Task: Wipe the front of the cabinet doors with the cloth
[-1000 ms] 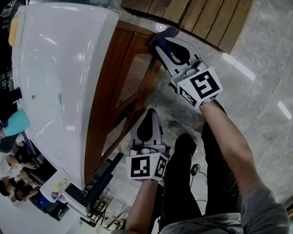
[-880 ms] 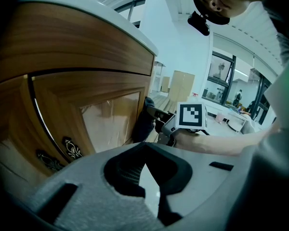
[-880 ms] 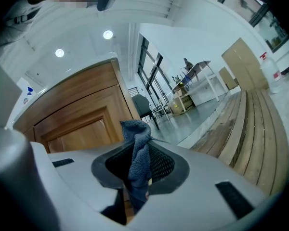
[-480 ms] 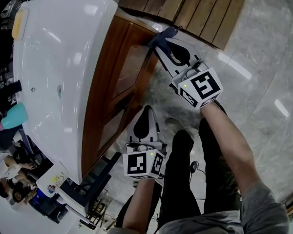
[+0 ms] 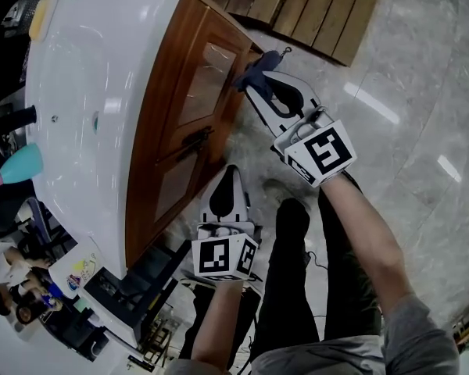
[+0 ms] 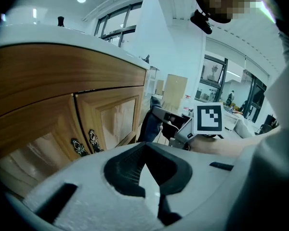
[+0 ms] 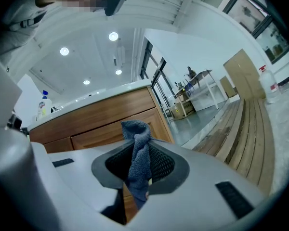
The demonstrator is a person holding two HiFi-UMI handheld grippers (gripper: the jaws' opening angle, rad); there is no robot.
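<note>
The right gripper [image 5: 255, 79] is clamped on the blue-grey cloth [image 5: 250, 67], with a bunched fold standing past its jaws so that fabric, not plastic, meets the wood. The cloth sits just beside the far edge of the cabinet doors [image 5: 189, 123]; whether it touches is unclear. The left gripper [image 5: 230, 172] hangs closed and empty near the door handles [image 5: 194, 141], probably to keep clear of the wiping.

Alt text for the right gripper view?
Right tongs clamp a blue-grey cloth, its end standing up between them. Behind it are wooden cabinet doors under a white countertop, with wooden slats on the right.
</note>
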